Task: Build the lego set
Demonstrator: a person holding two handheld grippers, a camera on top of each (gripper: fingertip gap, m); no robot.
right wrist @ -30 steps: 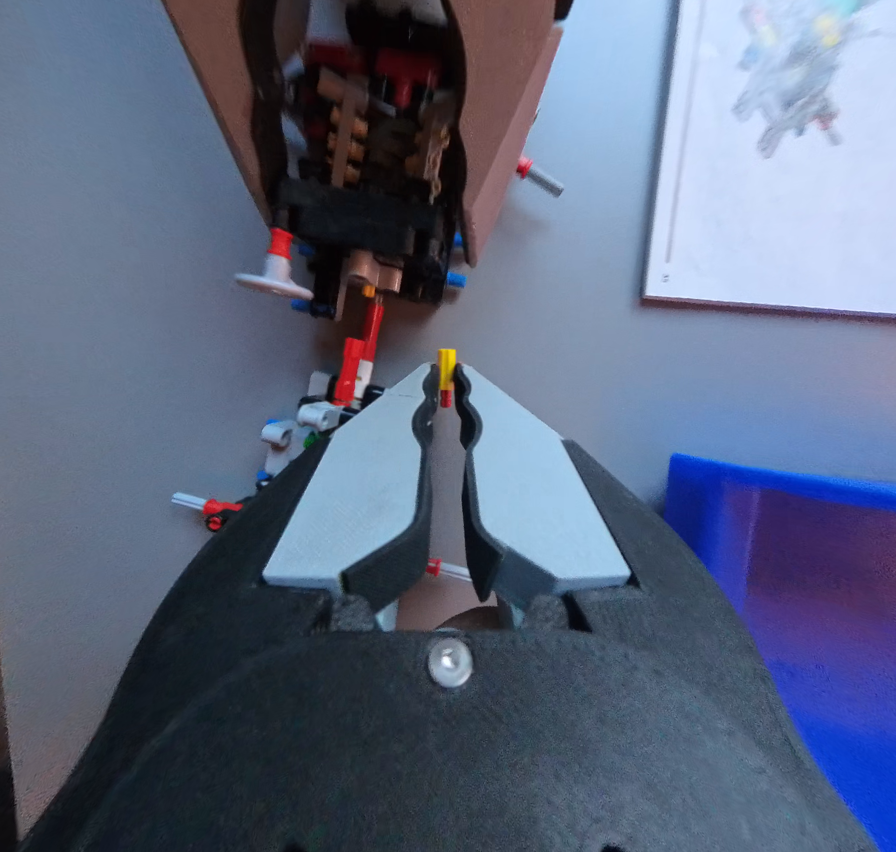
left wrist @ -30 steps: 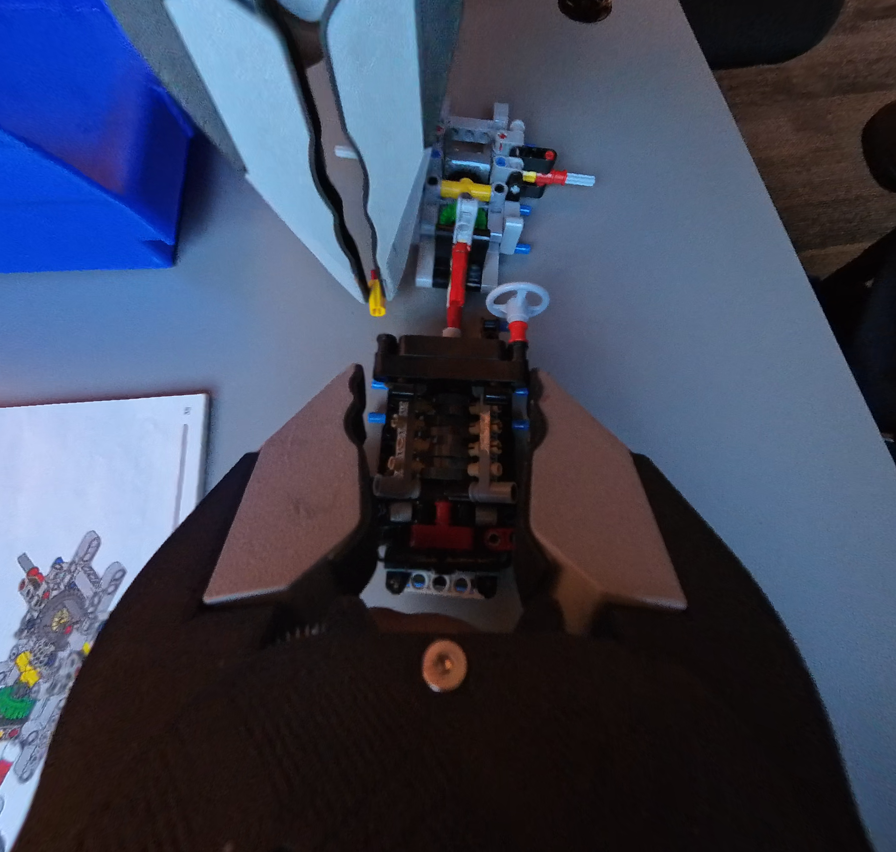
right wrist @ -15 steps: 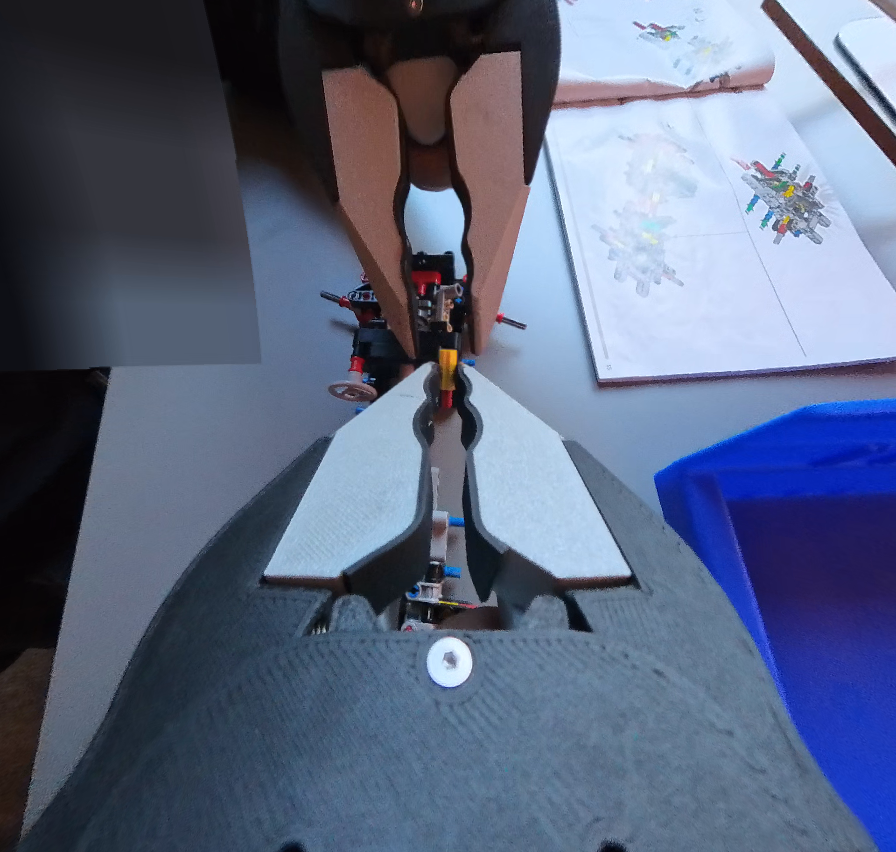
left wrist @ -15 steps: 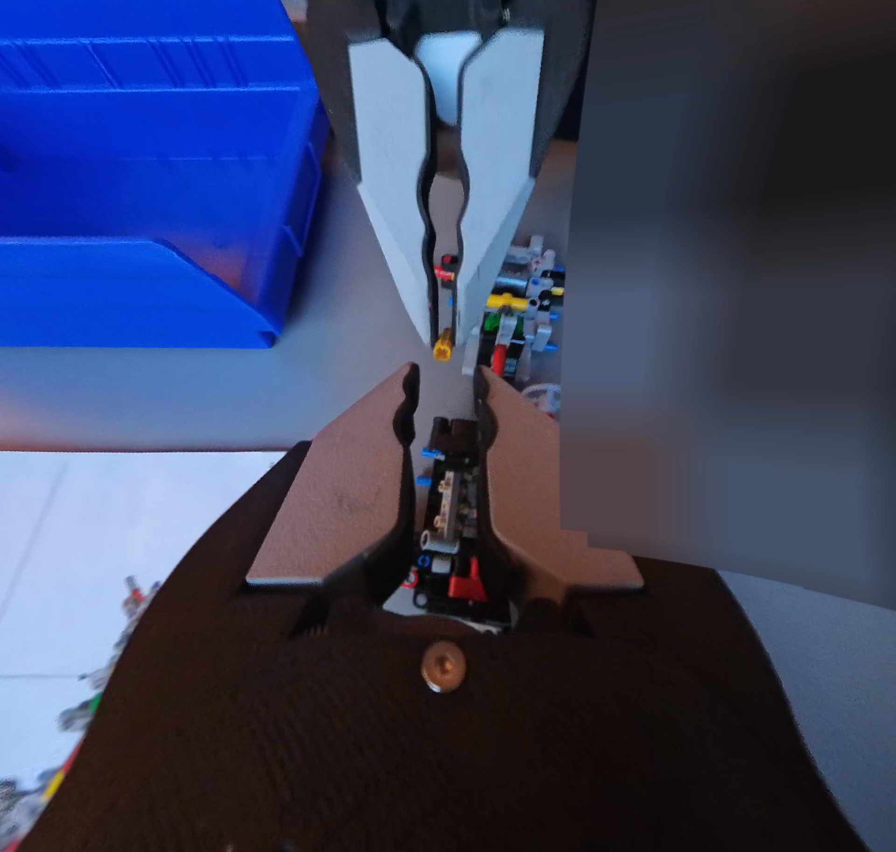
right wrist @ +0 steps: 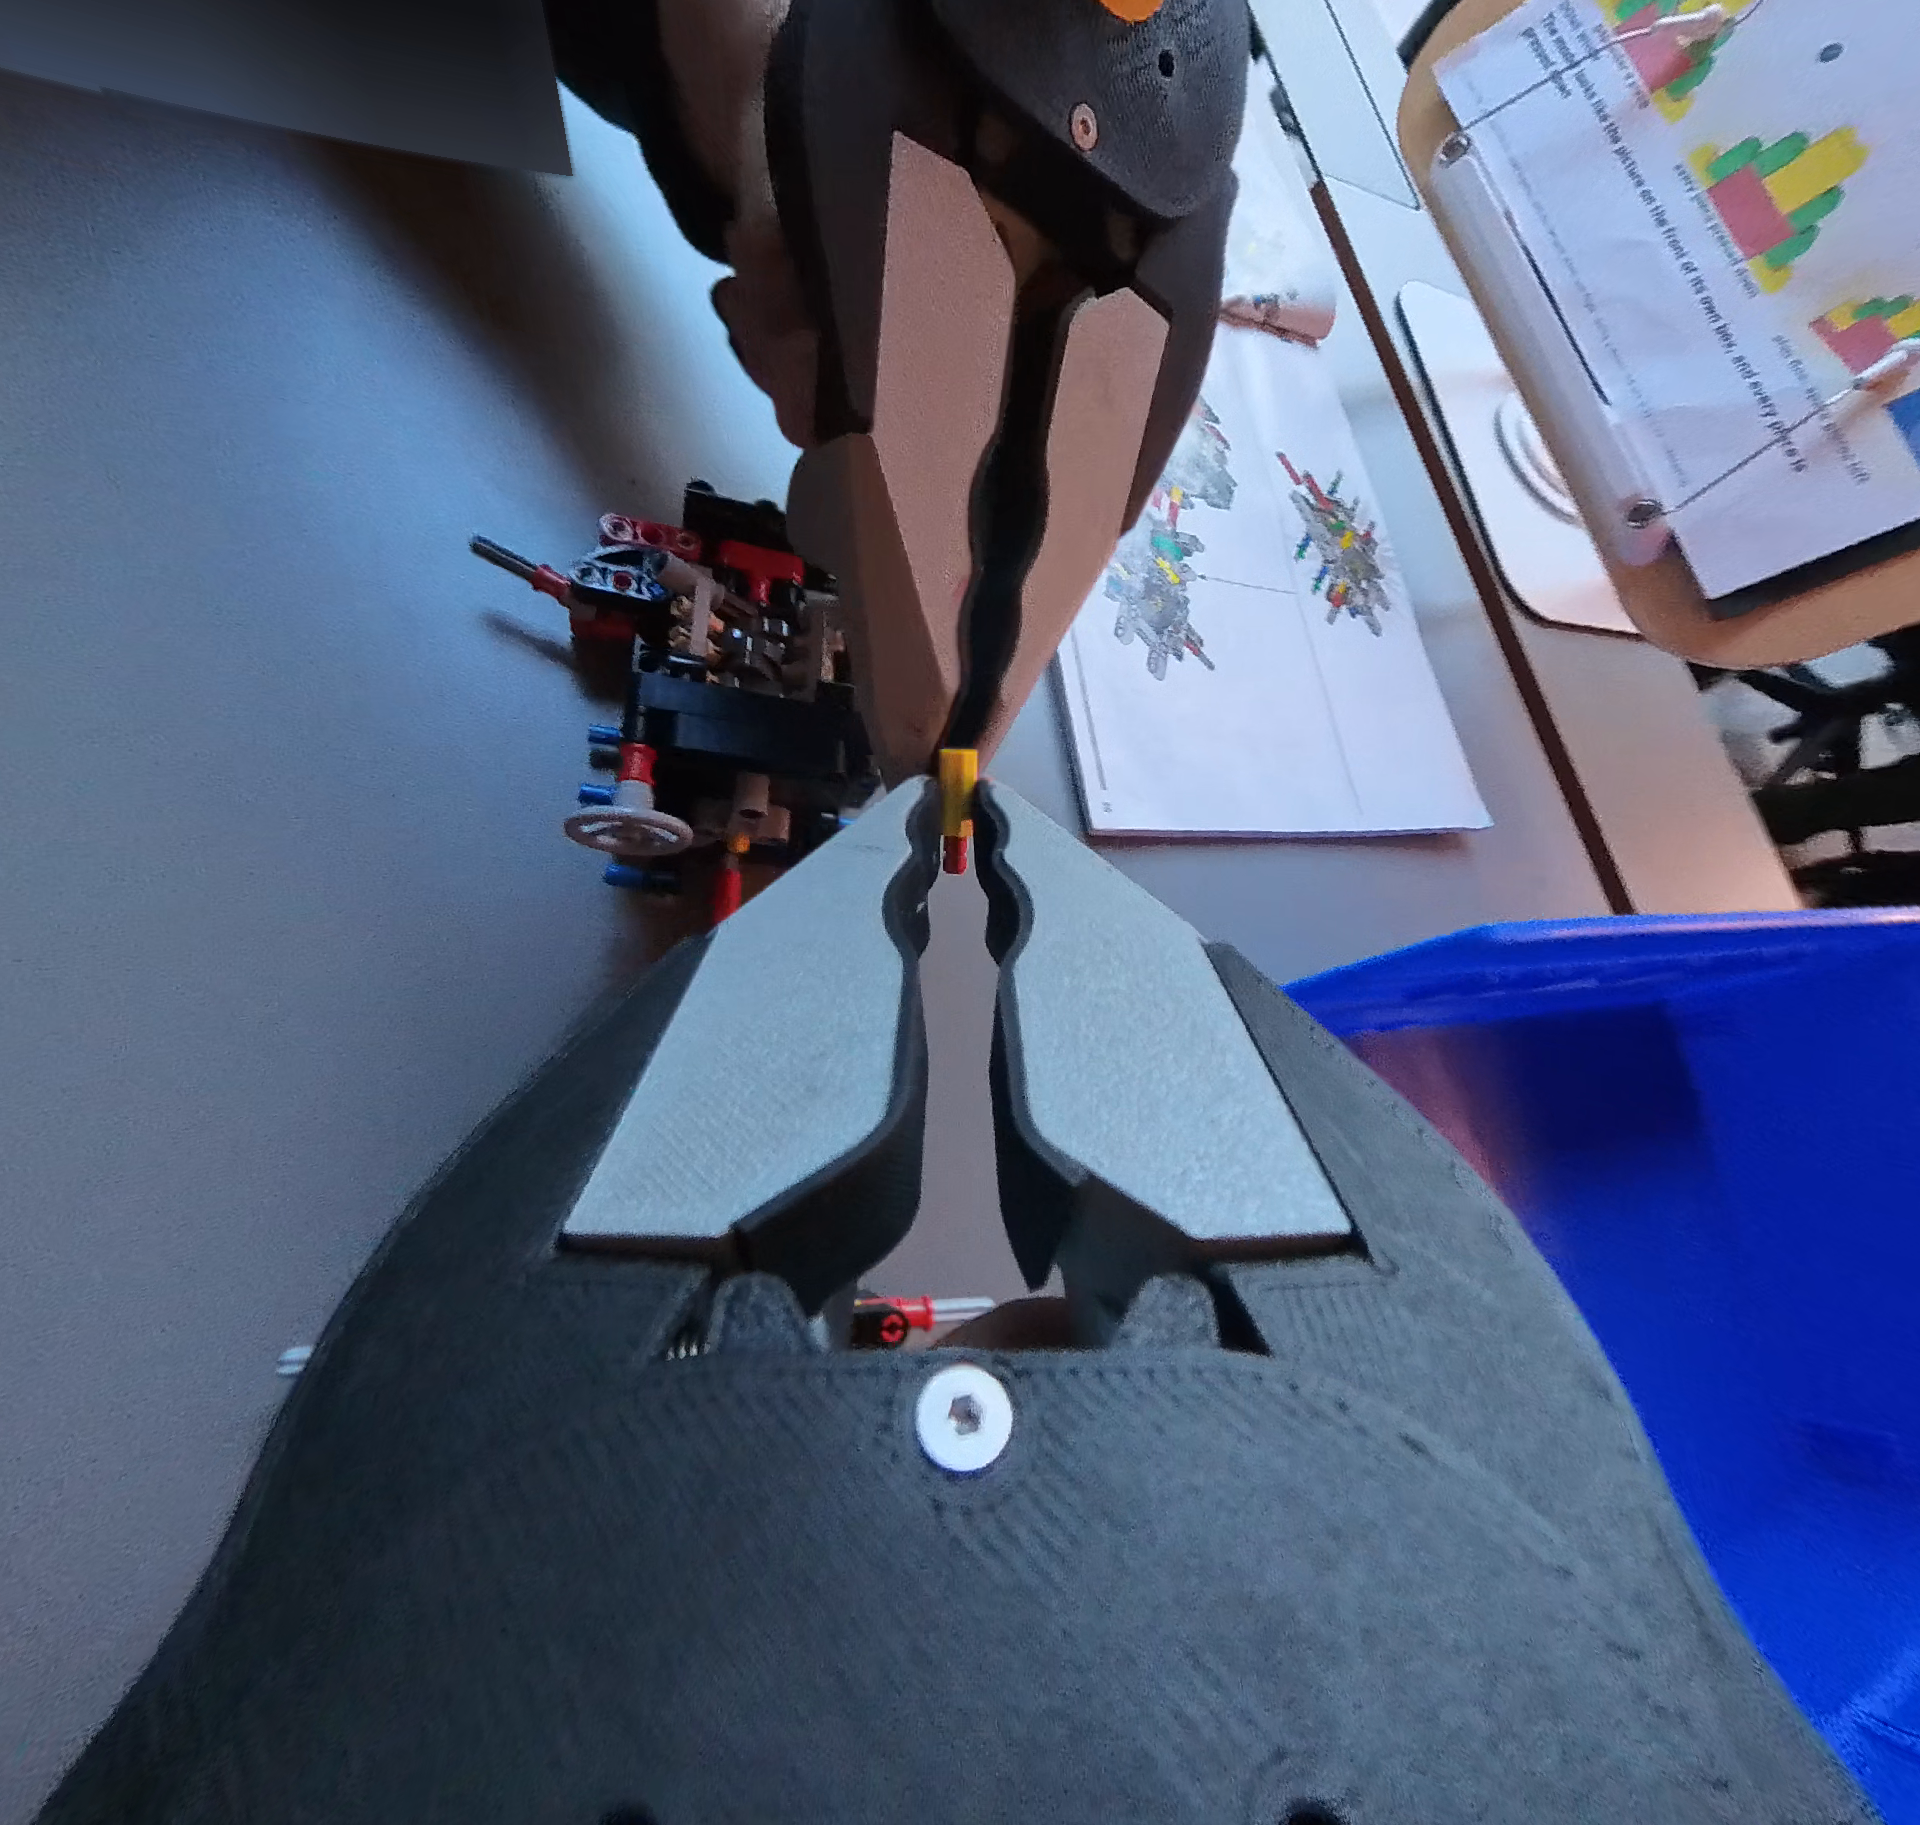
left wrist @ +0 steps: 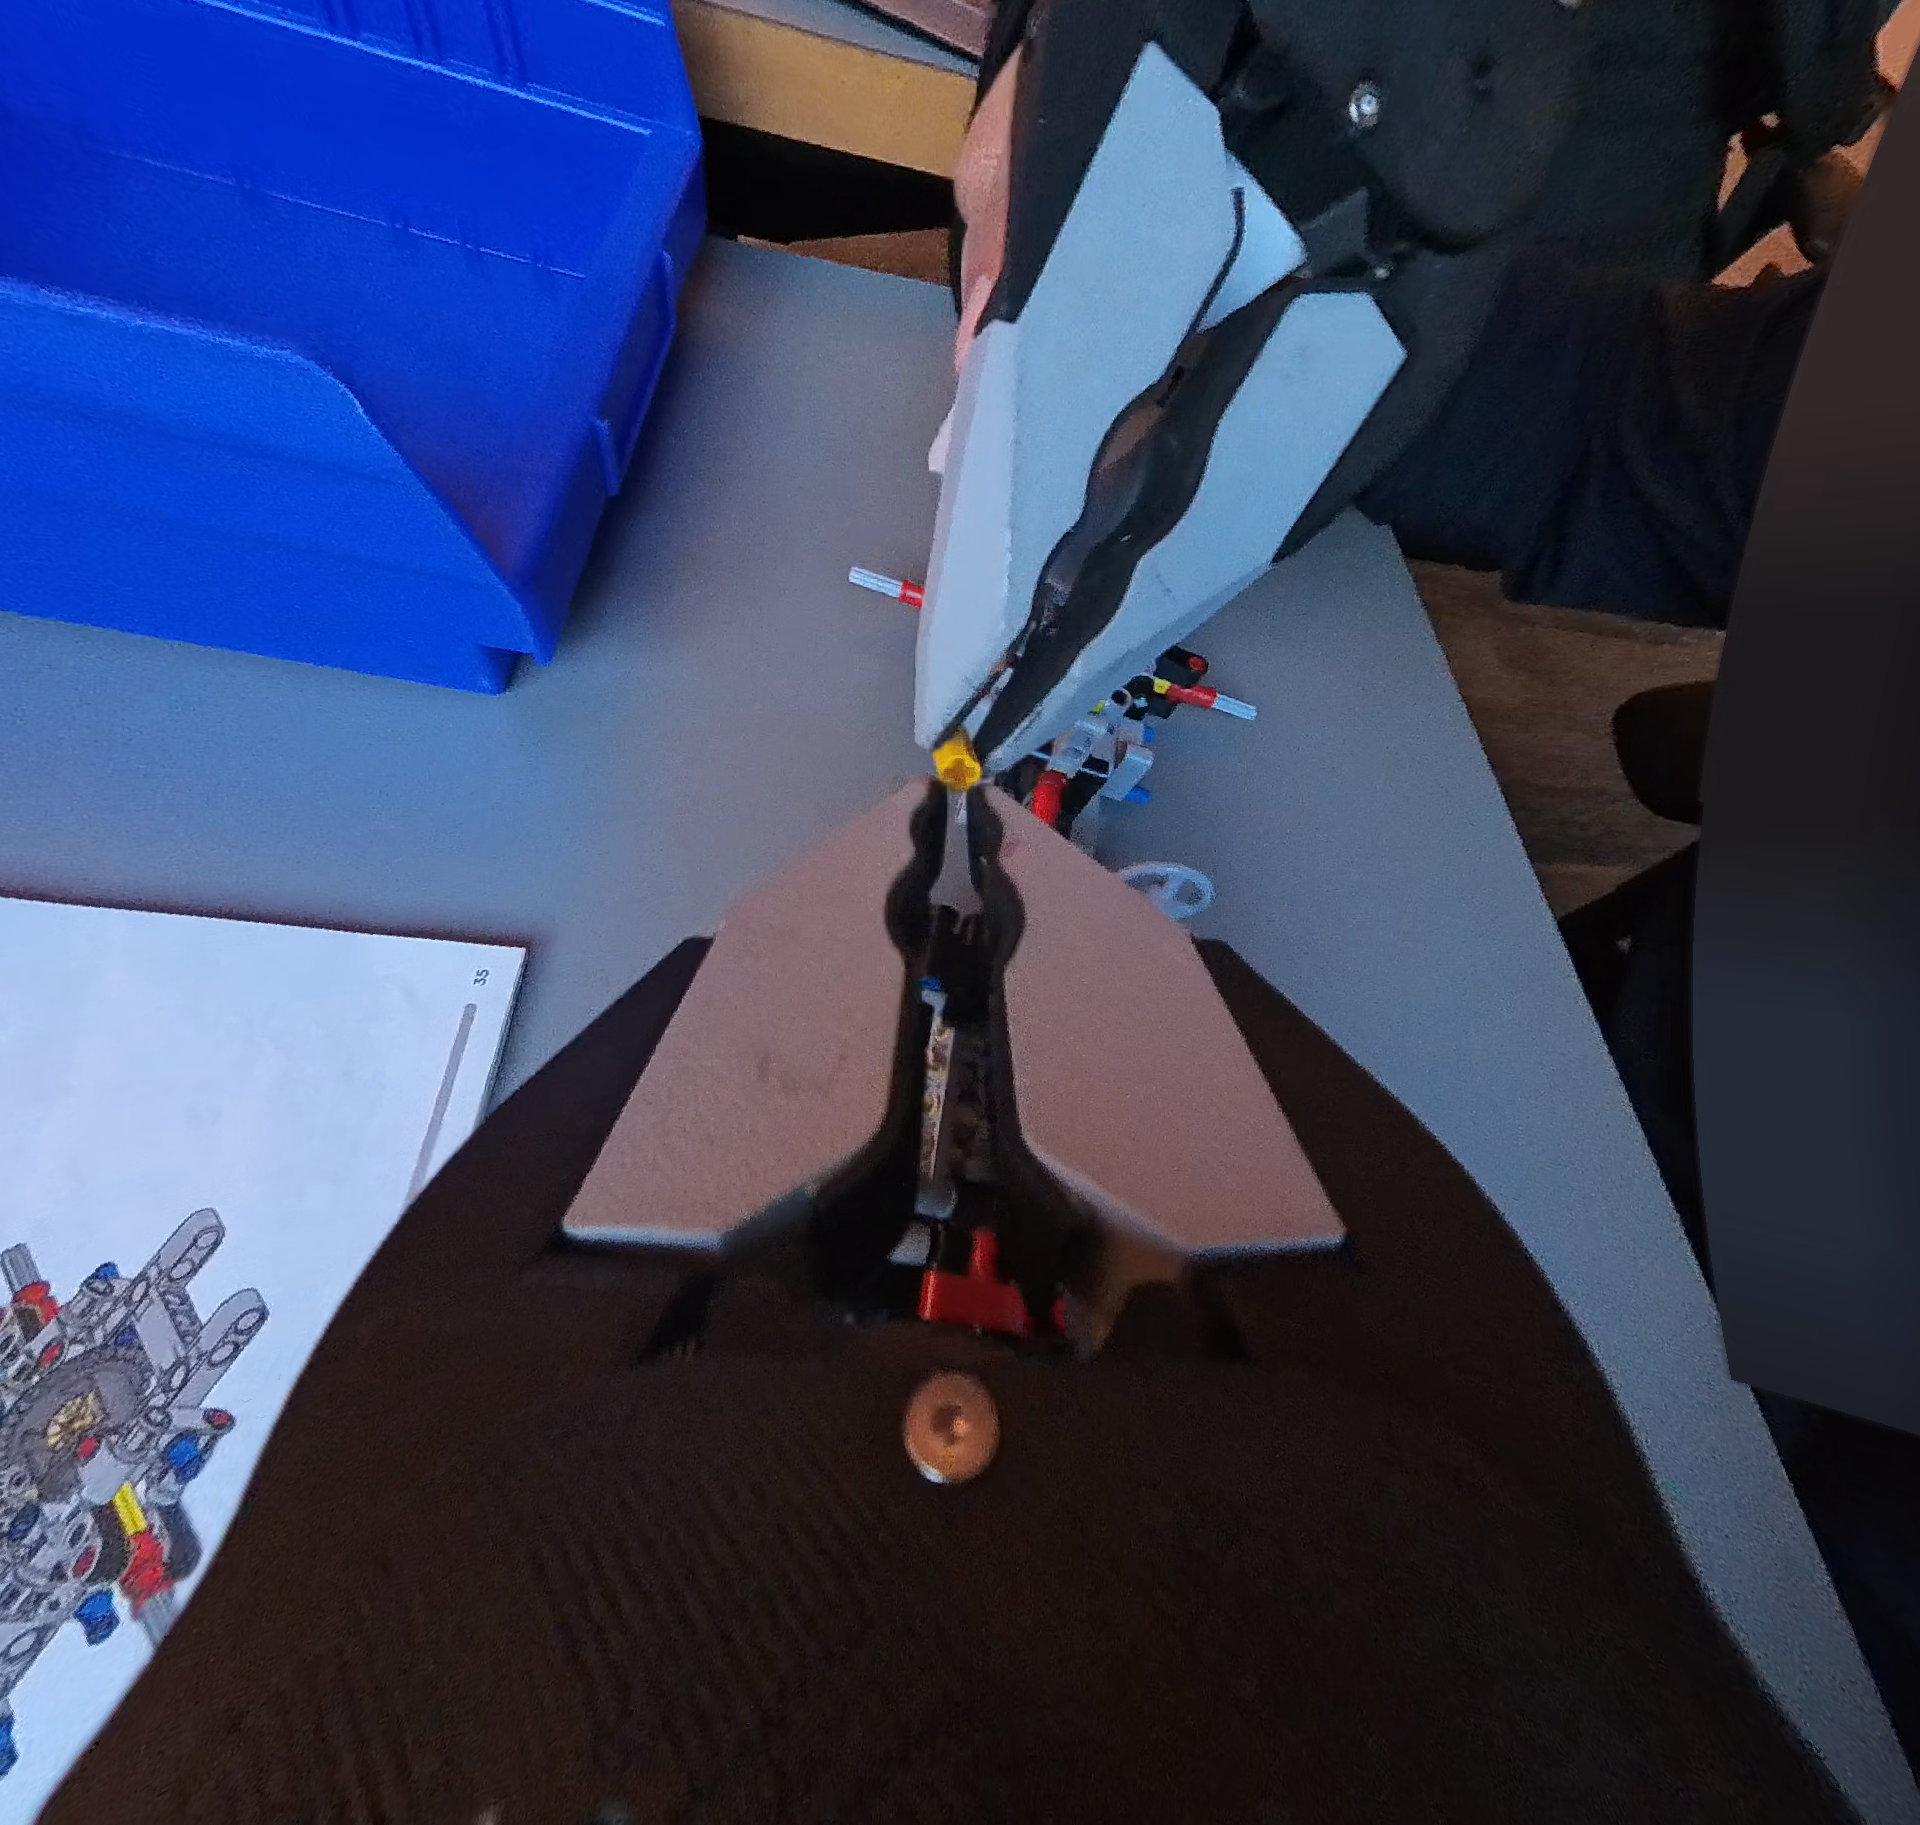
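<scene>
My right gripper point(right wrist: 951, 788), with grey fingers, is shut on a small yellow piece with a red end point(right wrist: 956, 788), which sticks out past its tips; it also shows in the left wrist view point(left wrist: 956, 765). My left gripper point(left wrist: 956, 801), with brown fingers, is shut and tip to tip with the right one, its tips at the yellow piece's free end. I cannot tell whether its pads press on the piece. A black toy-brick assembly point(right wrist: 727, 674) with a white wheel point(right wrist: 629, 828) lies on the grey table point(left wrist: 727, 788) below the left gripper.
A blue bin point(left wrist: 312, 321) stands at the left. An open instruction booklet point(right wrist: 1268, 695) lies by the assembly. A small grey assembly point(left wrist: 1117, 752) and a loose red-and-grey axle point(left wrist: 883, 586) lie beyond the grippers. A clipboard with pages point(right wrist: 1714, 269) is at the far right. The table edge point(left wrist: 1507, 840) runs along the right. The grippers are tip to tip, or close to it.
My left gripper stood open around the black assembly, then rose off it and shut, and now meets the right gripper's tips. The right gripper has kept its hold on the yellow piece.
</scene>
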